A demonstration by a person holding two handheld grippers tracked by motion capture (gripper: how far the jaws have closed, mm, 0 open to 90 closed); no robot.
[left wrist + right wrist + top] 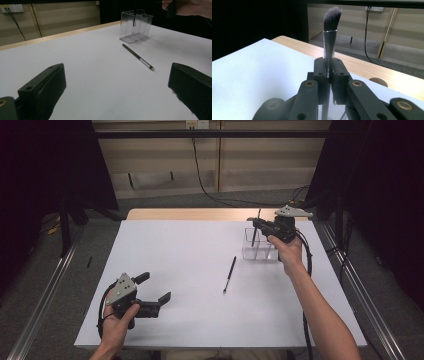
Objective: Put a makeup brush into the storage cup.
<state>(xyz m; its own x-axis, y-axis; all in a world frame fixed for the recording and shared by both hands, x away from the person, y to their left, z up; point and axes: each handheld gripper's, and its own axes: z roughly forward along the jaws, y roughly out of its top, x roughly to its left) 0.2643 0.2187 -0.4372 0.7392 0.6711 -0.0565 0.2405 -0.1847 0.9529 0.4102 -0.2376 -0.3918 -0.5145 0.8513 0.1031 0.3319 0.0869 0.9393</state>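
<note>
My right gripper [257,224] [328,72] is shut on a makeup brush [329,37] with a silver ferrule, held upright with its dark bristles pointing up. The brush handle [254,239] [134,21] reaches down into a clear plastic holder [260,249] [136,25] at the table's far right. A thin black brush [229,275] [138,57] lies flat on the white table [190,270], in front of the holder and to its left. My left gripper [156,287] [117,72] stands open near the front left, nothing between its jaws.
The table's wooden far edge [200,214] sits behind the white sheet. A black cable [205,185] hangs from a wall socket beyond it. Dark frames and rails run along both sides of the table.
</note>
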